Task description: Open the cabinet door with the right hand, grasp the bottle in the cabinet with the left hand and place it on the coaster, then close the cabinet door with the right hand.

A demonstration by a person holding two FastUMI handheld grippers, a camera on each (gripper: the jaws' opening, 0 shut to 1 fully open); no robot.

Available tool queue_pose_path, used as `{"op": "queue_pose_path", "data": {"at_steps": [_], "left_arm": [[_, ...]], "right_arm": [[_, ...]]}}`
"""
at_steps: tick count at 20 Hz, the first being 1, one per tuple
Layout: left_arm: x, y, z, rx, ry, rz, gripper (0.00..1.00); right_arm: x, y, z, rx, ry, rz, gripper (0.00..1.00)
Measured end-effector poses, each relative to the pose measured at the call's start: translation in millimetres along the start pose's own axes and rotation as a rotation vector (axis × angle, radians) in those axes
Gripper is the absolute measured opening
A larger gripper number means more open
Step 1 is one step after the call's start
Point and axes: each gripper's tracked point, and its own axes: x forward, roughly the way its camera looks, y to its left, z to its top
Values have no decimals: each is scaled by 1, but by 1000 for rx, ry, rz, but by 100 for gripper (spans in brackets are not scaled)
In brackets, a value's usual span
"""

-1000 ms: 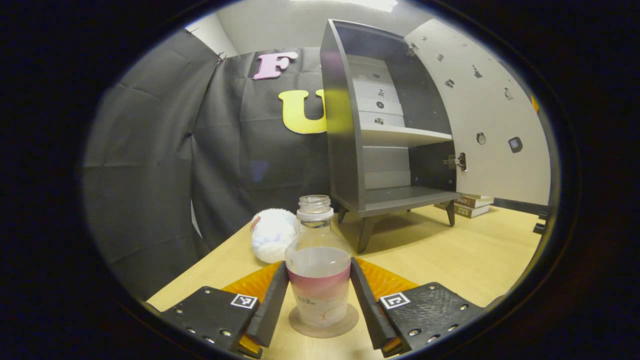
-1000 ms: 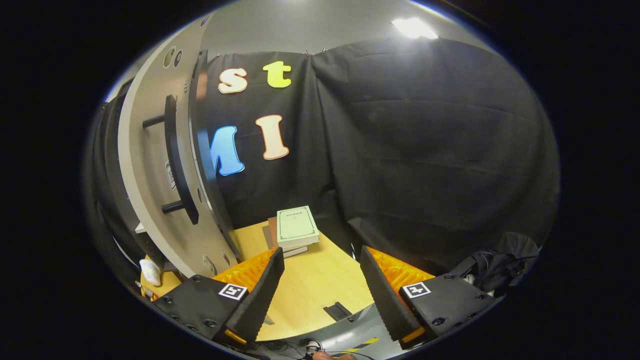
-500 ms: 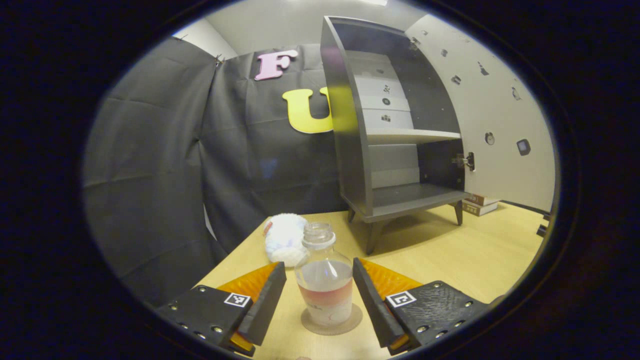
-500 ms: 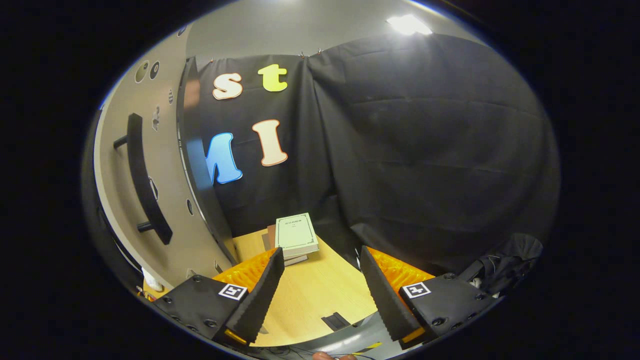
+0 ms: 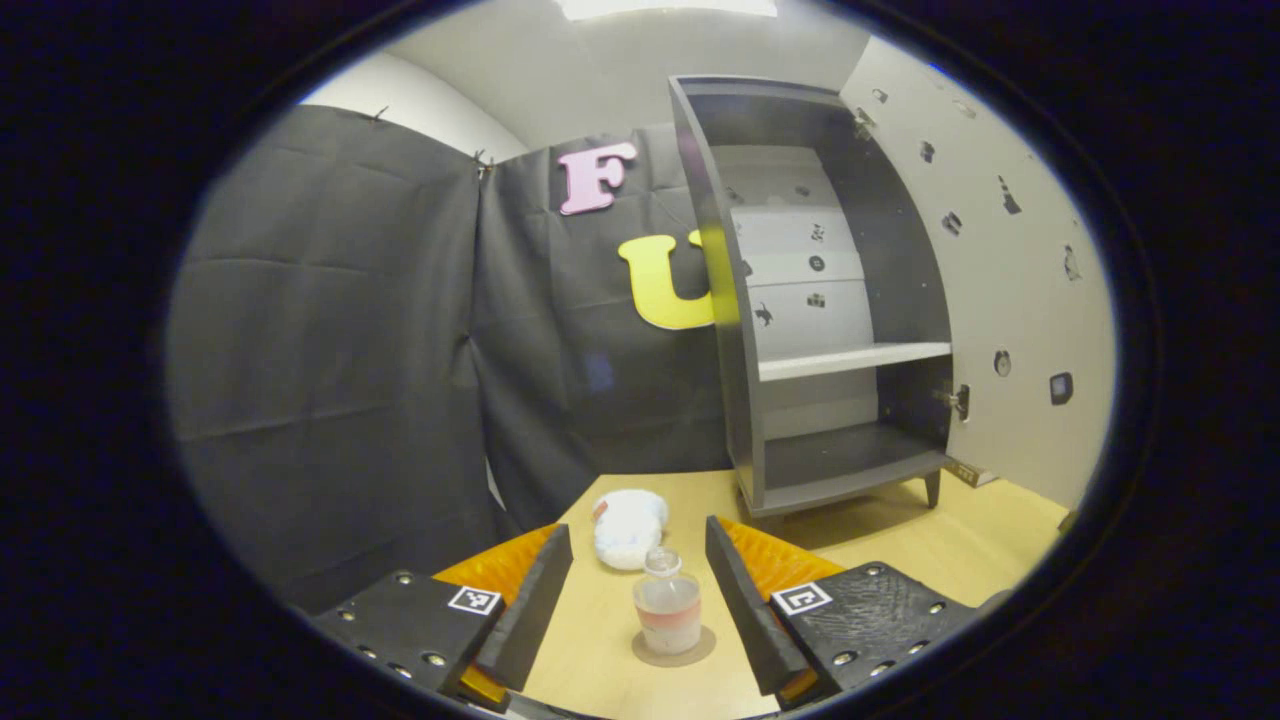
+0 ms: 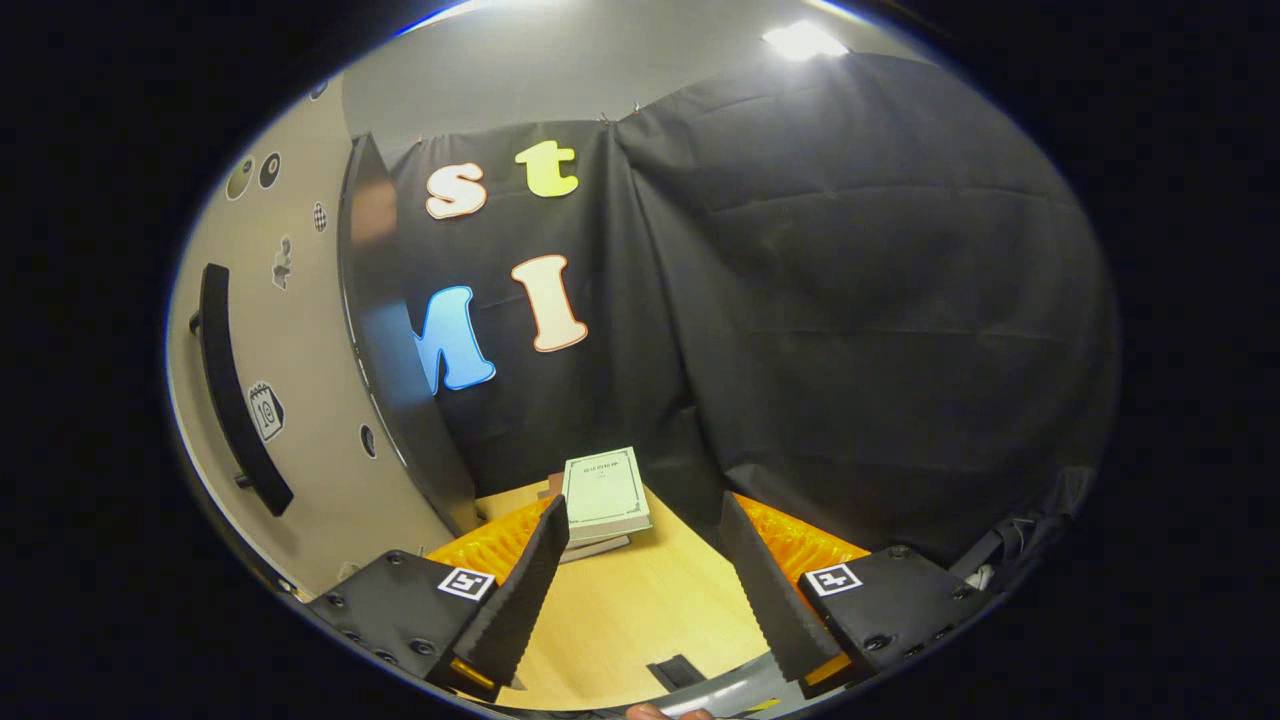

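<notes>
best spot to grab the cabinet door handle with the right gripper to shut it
Grip the middle of the long dark bar handle, between its two standoff posts. It runs vertically on the open door, so bring the right gripper at the door's outer face, jaws straddling the bar sideways.

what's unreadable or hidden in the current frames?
- Bottle label: too small in the left gripper view.
- Book cover print: too small in the right gripper view; the stack beneath is mostly covered by it.
- Door lower corner: cut off behind the right gripper.
- Small stickers inside the cabinet: too small.
</notes>
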Motion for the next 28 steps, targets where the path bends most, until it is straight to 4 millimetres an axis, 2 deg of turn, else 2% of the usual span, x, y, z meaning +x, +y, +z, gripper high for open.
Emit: {"op": "queue_pose_path", "data": {"at_steps": [4, 7, 11, 12, 16, 21, 28], "left_arm": [[-20, -21, 55, -44, -67, 10, 82], [-33, -31, 85, -64, -96, 26, 84], [-43, -52, 103, -63, -106, 20, 84], [-44, -55, 100, -55, -94, 24, 89], [-60, -69, 105, -54, -55, 40, 89], [-79, -80, 124, -30, -6, 15, 89], [-65, -79, 167, -37, 2, -65, 89]], "right_arm": [[16, 6, 3, -19, 1, 67, 97], [19, 26, 9, -41, 5, 153, 97], [16, 46, 28, -113, -26, 262, 96], [13, 51, 33, -115, -35, 291, 96], [0, 75, 50, -81, -47, 396, 96], [-20, 97, 73, -140, -84, 463, 97], [-59, 145, 93, -186, -118, 546, 97]]}}
